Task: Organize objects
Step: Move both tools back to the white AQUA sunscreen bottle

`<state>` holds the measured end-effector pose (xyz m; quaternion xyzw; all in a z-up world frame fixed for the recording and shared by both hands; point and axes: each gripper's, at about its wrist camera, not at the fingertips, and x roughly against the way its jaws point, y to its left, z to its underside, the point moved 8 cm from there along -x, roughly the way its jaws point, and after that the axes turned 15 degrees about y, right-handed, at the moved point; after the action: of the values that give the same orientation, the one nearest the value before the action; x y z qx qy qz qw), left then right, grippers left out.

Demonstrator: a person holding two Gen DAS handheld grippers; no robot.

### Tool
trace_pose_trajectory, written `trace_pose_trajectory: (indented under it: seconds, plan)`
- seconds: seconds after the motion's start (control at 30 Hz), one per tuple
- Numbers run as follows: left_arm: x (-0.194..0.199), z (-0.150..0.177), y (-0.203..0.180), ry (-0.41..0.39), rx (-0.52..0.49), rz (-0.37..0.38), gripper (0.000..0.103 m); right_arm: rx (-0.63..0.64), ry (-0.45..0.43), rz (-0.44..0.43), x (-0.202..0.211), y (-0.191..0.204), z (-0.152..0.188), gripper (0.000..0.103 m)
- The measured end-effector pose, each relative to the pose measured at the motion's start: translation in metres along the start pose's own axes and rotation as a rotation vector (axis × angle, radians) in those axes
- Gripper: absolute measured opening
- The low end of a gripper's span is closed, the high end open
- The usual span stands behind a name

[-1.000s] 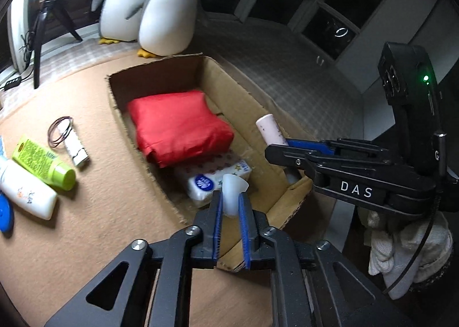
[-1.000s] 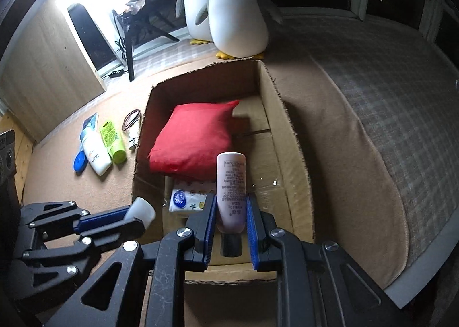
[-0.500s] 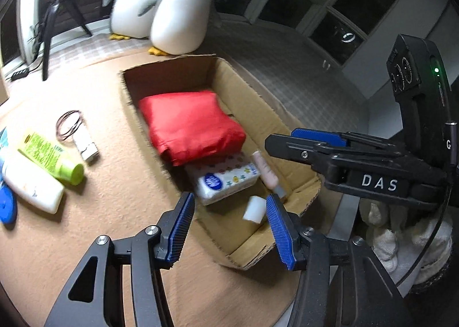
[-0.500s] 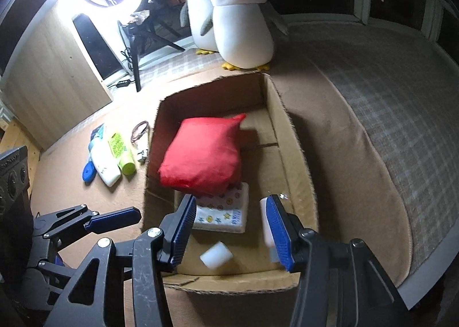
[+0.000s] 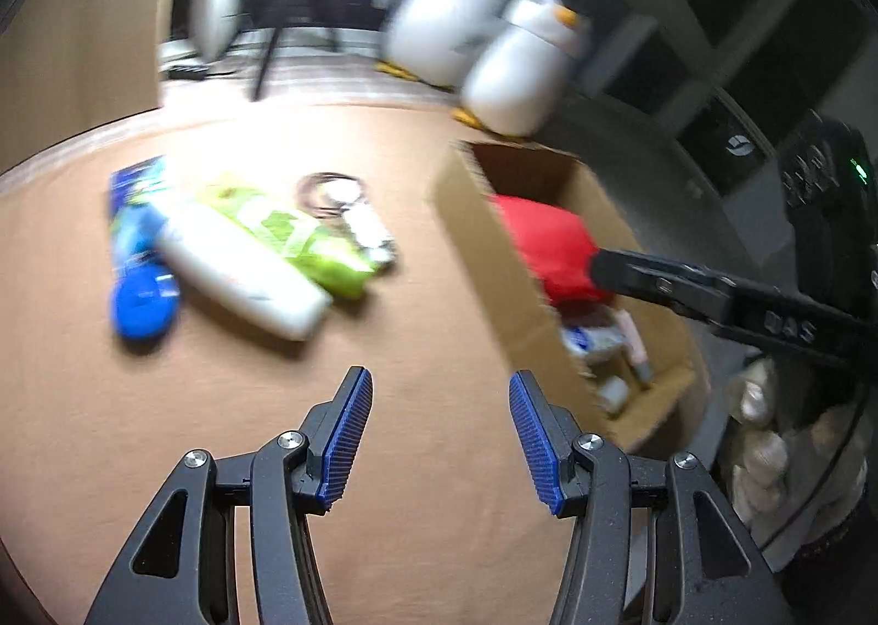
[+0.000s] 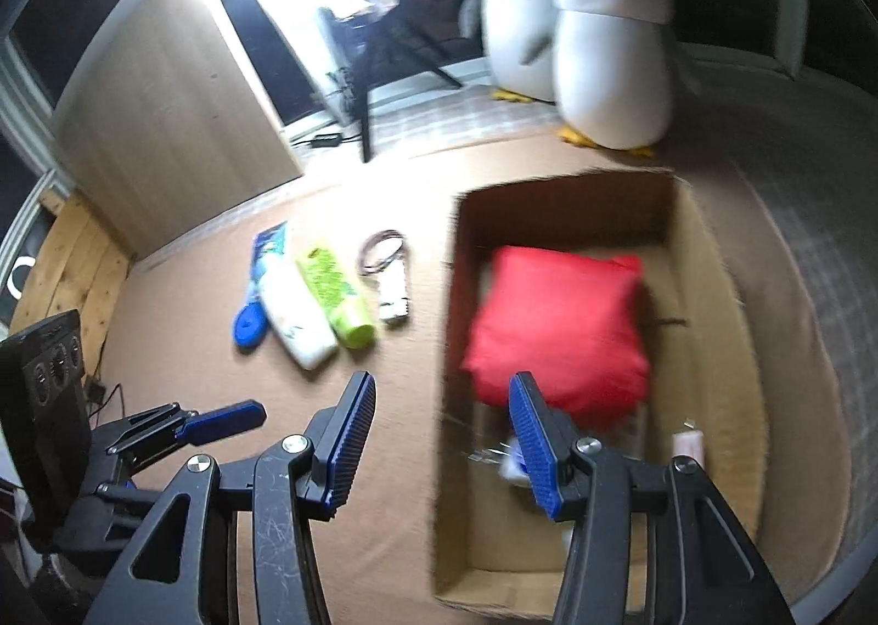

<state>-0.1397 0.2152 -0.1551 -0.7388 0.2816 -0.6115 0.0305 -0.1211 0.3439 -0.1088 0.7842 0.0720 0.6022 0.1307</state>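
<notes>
**Both grippers empty, loose items waiting beside the box**

Left wrist view: the left gripper [image 5: 433, 433] is seen with its jaws wide apart and nothing between them, above the brown surface. The picture is blurred. A white bottle [image 5: 241, 274], a green tube [image 5: 296, 238], a blue item [image 5: 140, 274] and a small white piece with a ring [image 5: 351, 213] are lying together, well apart from the gripper. The cardboard box [image 5: 483, 263] stands to the right, and a red cushion [image 5: 549, 246] is inside it.

Right wrist view: the right gripper [image 6: 442, 438] is also spread and empty, held over the near left wall of the cardboard box [image 6: 713, 350]. Inside, the red cushion [image 6: 559, 328] is seen, with a pink bottle [image 6: 688, 444] near the right wall. The white bottle [image 6: 296, 317] and the green tube [image 6: 335, 301] are lying outside.

It is judged that a new pick is in hand. For the next move, a gripper must be brought over one loose item and closed across its narrow side.
</notes>
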Motion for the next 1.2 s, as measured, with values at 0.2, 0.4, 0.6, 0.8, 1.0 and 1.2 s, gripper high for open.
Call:
trace_pose_trajectory:
  seconds: [0.2, 0.4, 0.6, 0.8, 1.0, 1.2]
  plan:
    - [0.028, -0.015, 0.066, -0.061, 0.127, -0.052, 0.056, 0.054, 0.021, -0.042, -0.015, 0.040, -0.009, 0.047]
    - [0.037, -0.051, 0.126, -0.107, 0.271, -0.075, 0.056, 0.074, 0.041, -0.074, -0.027, 0.067, -0.010, 0.047]
    - [0.021, -0.085, 0.159, -0.128, 0.368, -0.088, 0.056, 0.092, 0.067, -0.074, -0.035, 0.075, -0.005, 0.047]
    - [-0.006, -0.111, 0.167, -0.081, 0.355, -0.176, 0.056, 0.082, 0.087, -0.063, -0.039, 0.064, 0.000, 0.047]
    - [-0.022, -0.122, 0.167, -0.044, 0.310, -0.265, 0.056, 0.061, 0.090, -0.046, -0.038, 0.048, 0.000, 0.047]
    - [-0.038, -0.123, 0.166, -0.009, 0.267, -0.330, 0.055, 0.048, 0.086, -0.042, -0.036, 0.040, -0.004, 0.047]
